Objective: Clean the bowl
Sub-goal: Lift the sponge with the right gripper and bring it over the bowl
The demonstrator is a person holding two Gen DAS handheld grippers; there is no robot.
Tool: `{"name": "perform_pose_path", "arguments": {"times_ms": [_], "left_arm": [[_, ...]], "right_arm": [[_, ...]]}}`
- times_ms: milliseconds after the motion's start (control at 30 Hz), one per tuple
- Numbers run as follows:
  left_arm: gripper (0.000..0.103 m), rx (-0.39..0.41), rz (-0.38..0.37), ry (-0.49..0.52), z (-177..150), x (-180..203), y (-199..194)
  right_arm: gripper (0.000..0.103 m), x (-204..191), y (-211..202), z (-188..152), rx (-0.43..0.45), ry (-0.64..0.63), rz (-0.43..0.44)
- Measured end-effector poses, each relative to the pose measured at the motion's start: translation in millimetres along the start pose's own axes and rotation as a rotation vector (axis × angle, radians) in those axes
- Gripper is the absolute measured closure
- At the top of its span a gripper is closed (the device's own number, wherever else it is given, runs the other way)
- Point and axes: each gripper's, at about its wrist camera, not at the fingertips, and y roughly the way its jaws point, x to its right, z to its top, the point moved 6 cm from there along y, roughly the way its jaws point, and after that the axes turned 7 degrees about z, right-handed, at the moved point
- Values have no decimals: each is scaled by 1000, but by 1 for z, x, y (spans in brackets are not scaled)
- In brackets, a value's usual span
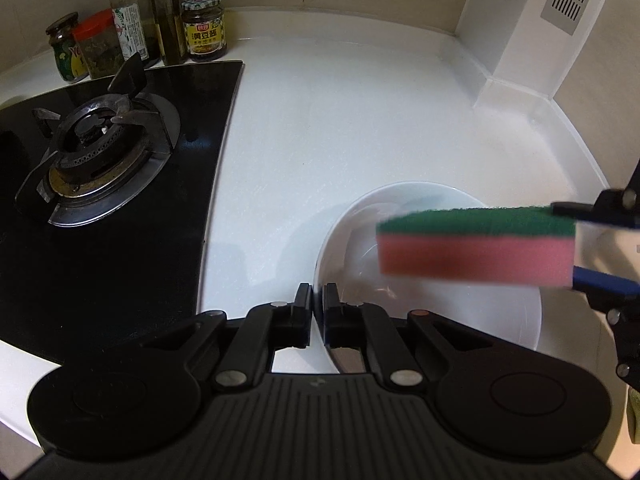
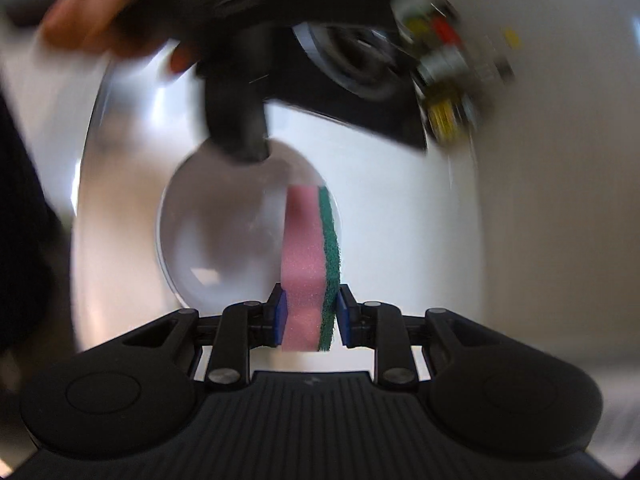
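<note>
Bowl, white, sits on the white countertop to the right of the black gas hob, tilted up on its side rather than flat. Left gripper pinches the bowl's near rim, one finger outside the wall and one inside, jaws nearly together with only the thin wall between them.

Right gripper clamped on a sponge, pink foam with a green scouring layer; blue pads press both faces and the foam bulges slightly at the pinch. In the left wrist view the sponge comes in from the right, green side up, across the bowl's opening. Whether it touches the inner surface cannot be told.

Right wrist view is motion-blurred. It looks into the bowl, the other gripper dark at the far rim, a person's hand smeared at upper left.

Back corner of the counter: group of jars and bottles behind the burner.
</note>
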Motion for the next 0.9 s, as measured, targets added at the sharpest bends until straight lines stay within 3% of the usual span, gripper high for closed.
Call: {"name": "perform_pose_path", "arguments": {"times_ms": [133, 300, 433, 600, 733, 767, 900], "left_arm": [[101, -7, 5, 2, 0, 0, 0], [101, -9, 5, 11, -1, 1, -1], [101, -8, 16, 8, -1, 1, -1], [101, -7, 22, -19, -1, 0, -1], [100, -2, 29, -18, 0, 0, -1], [100, -2, 29, -17, 0, 1, -1], [100, -3, 17, -8, 0, 0, -1]], "right_arm": [[81, -26, 19, -2, -59, -421, -128], [82, -36, 46, -2, -98, -693, -252], [82, -41, 55, -8, -134, -796, -270], [83, -49, 37, -4, -164, -718, -114], [84, -46, 2, 17, -69, -437, 109], [84, -42, -4, 24, -39, -389, 131], [82, -37, -10, 34, 83, -319, 27]]}}
